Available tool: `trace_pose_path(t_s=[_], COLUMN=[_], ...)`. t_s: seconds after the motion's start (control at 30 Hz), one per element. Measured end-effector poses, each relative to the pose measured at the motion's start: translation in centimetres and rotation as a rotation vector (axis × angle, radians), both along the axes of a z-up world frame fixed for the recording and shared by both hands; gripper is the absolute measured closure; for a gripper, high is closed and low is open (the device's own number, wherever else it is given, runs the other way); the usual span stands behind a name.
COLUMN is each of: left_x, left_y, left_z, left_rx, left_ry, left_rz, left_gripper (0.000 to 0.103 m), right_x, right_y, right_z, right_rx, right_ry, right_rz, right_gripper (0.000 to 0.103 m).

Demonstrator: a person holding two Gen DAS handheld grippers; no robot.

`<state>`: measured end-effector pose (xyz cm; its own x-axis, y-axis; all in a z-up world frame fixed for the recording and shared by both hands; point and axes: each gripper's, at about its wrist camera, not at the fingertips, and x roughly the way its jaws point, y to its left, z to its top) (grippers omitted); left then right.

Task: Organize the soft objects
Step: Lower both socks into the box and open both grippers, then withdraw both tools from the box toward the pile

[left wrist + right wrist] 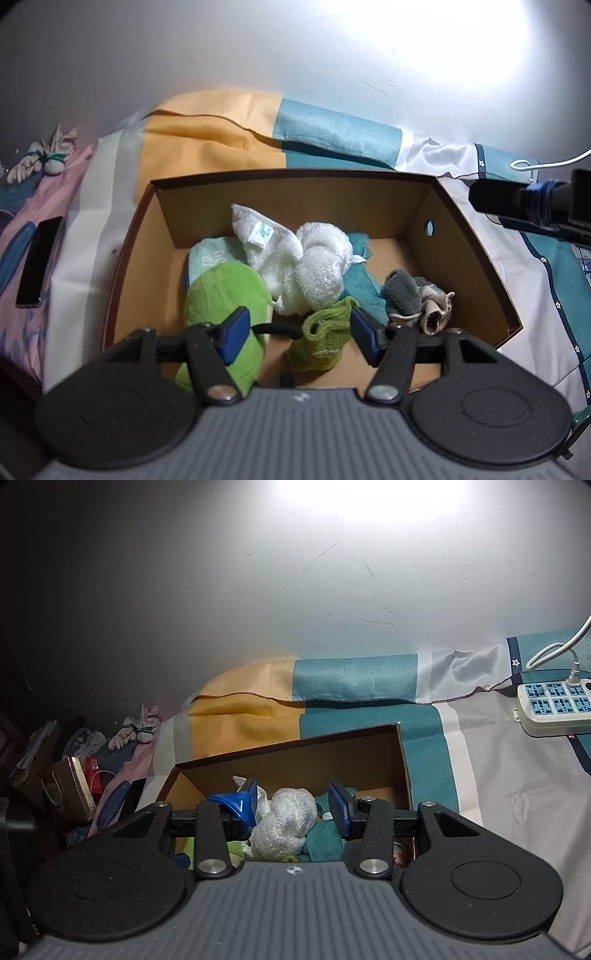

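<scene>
Left gripper (297, 334) over near end of cardboard box (476, 258), fingers apart, nothing pinched; green knit pouch (325, 341) lying on box floor between the blue pads (233, 334), touching neither as far as visible. Green plush toy (225, 295) under and beside left pad, near-left in box. Black loop or cord (277, 329) between plush and pouch. Further in: white netted sponge (319, 264) mid-box, white washcloth with green tag (258, 232) behind it, teal cloth (362, 280) to right of sponge, grey and beige sock bundle (417, 299) near right wall. Mint cloth with lettering (212, 258) behind plush. Right gripper (293, 806) hovering over same box (295, 753) from near side, fingers partly apart, empty gap between them; scrap of blue material (232, 801) stuck on left finger. Sponge (284, 823) and teal cloth (325, 836) visible below through gap. Right gripper also seen at right edge of left wrist view (535, 203), outside box wall. Box sitting on bedsheet (332, 129) with orange, teal and white blocks. Dark phone (38, 262) on pink fabric far left. White power strip (554, 705) with cable on sheet, far right. Grey scuffed wall (332, 572) beyond.
</scene>
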<state>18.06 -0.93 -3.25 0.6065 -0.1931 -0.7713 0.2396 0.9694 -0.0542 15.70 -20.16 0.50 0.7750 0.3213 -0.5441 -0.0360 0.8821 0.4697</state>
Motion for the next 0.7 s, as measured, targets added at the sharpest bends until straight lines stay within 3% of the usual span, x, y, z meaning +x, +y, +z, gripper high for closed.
trace_pose_path(t_s=[0.17, 0.7], left_x=[-2.0, -7.7], left_y=[0.7, 2.1], left_z=[1.5, 3.2], left_rx=[0.042, 0.141], left_ry=[-0.043, -0.066], left_rz=[0.023, 0.093], left_gripper=[0.040, 0.037], right_x=[-2.0, -8.0], right_y=[0.5, 0.5], right_z=[0.4, 0.1], right_rx=[0.023, 0.077], right_ry=[-0.003, 0.004], right_rz=[0.010, -0.007], right_gripper=[0.077, 0.075])
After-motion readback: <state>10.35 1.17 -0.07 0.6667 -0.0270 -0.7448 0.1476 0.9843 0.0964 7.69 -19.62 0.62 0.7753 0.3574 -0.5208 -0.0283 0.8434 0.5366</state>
